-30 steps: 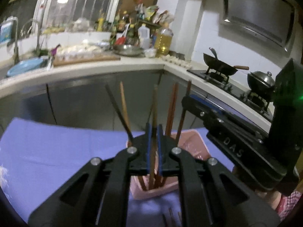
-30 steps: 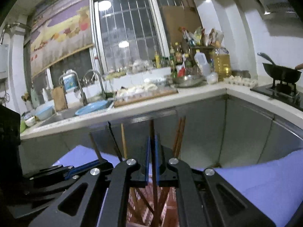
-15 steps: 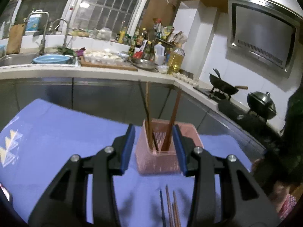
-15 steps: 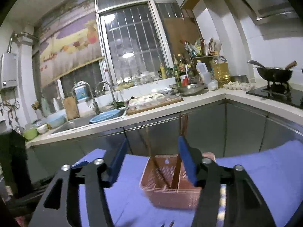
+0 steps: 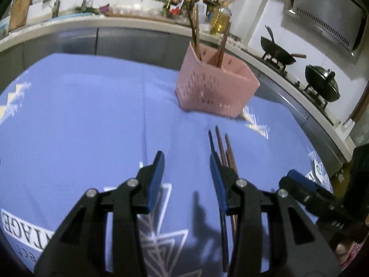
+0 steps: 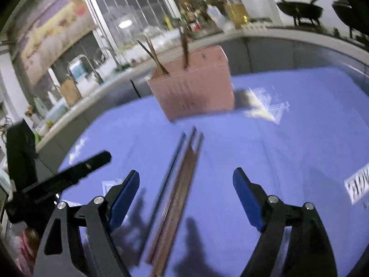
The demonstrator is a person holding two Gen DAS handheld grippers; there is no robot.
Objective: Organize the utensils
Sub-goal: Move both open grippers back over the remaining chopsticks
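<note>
Both hand-held grippers [image 5: 186, 164] [image 6: 185, 182] back from pink basket [image 5: 214, 87], wide apart, over loose chopsticks [image 6: 177, 191], nothing held.

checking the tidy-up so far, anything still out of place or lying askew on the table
Yes. A small bundle of loose chopsticks still lies flat on the blue tablecloth, in front of the pink basket, while the other chopsticks stand inside it, leaning. Both the left gripper and right gripper are open and empty.
</note>
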